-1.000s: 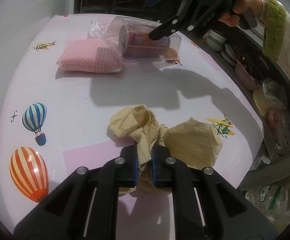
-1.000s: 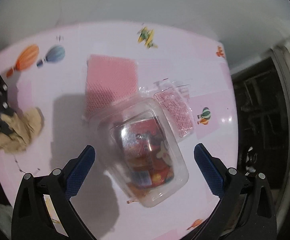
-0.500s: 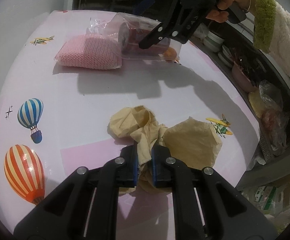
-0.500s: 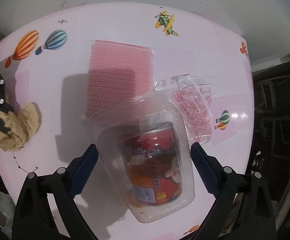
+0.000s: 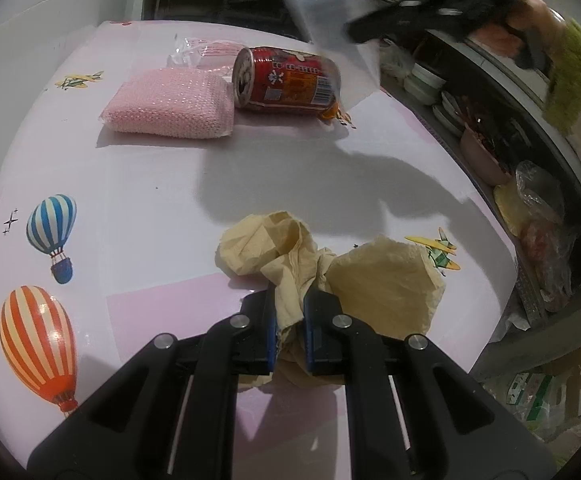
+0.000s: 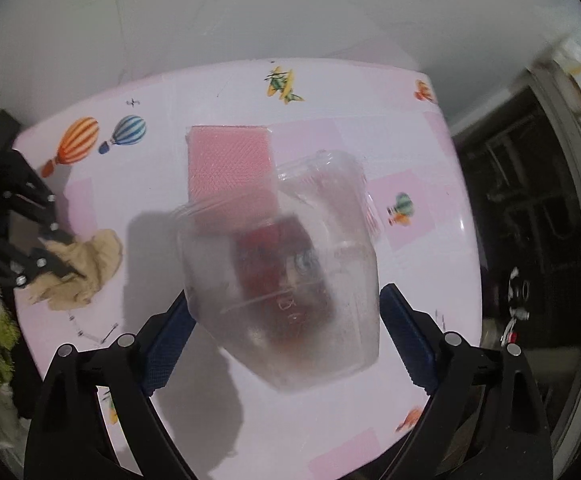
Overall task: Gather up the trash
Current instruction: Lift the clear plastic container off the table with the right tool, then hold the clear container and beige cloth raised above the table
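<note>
My left gripper [image 5: 290, 312] is shut on a crumpled tan paper napkin [image 5: 386, 280] lying on the pink table [image 5: 150, 184]; it also shows in the right wrist view [image 6: 78, 268]. My right gripper [image 6: 286, 332] is shut on a clear plastic container [image 6: 290, 280] and holds it lifted above the table, blurred in the left wrist view [image 5: 326, 4]. A red drink can [image 5: 286, 80] lies on its side on the table beneath it, seen dimly through the plastic in the right wrist view.
A pink sponge pad [image 5: 170, 106] lies left of the can, with a clear plastic wrapper [image 5: 198, 48] behind it. Shelves with bowls [image 5: 430, 80] and bags [image 5: 538, 216] stand past the table's right edge. A wall borders the left side.
My right gripper closed on the clear container and lifted it off the table. The red can stayed behind, lying uncovered. My left gripper held the napkin still.
</note>
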Motion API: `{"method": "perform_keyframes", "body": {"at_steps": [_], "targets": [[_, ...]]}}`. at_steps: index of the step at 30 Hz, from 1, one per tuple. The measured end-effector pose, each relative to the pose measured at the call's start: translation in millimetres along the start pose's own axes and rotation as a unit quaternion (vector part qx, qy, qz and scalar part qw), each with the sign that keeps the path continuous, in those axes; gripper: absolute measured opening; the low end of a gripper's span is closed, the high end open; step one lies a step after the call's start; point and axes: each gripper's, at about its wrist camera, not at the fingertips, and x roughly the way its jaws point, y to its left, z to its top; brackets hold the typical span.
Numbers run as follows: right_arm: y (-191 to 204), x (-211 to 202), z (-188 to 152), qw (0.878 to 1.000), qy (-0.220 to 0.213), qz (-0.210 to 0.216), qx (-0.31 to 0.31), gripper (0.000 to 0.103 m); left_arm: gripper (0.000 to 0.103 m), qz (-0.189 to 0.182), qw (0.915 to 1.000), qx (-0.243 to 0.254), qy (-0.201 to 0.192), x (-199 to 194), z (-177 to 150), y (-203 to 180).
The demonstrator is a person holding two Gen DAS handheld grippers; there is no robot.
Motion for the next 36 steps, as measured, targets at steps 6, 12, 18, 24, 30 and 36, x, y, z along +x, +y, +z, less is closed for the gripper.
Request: {"method": "perform_keyframes", "body": {"at_steps": [6,12,18,24,30,36], "targets": [[13.1,-34.9,-59.5,0.999,0.023,0.009,0.047,0.087,0.009,-0.006,0.9999,0.008,0.0,2.5,-0.3,-8.6],[54.4,-57.4,-109.1,0.995,0.069,0.04,0.066,0.087,0.009,-0.012,0.9997,0.02,0.002,5.4,-3.0,-18.1],[86.4,-70.5,-135.7,0.99,0.09,0.068,0.087,0.087,0.009,-0.012,0.9995,0.03,0.003,6.3,-6.8,-27.5],[94.4,-60.4,-131.1,0.989,0.087,0.069,0.102,0.087,0.008,-0.008,0.9993,0.036,0.001,4.4,-3.3,-29.2],[92.8,-26.8,-109.4,0.99,0.084,0.048,0.105,0.087,0.009,0.009,0.9992,0.038,-0.003,-1.9,-3.4,-28.9],[95.3,7.5,-103.7,0.988,0.088,0.05,0.118,0.087,0.009,0.02,0.9993,0.032,0.002,-2.2,-4.1,-24.3]]}}
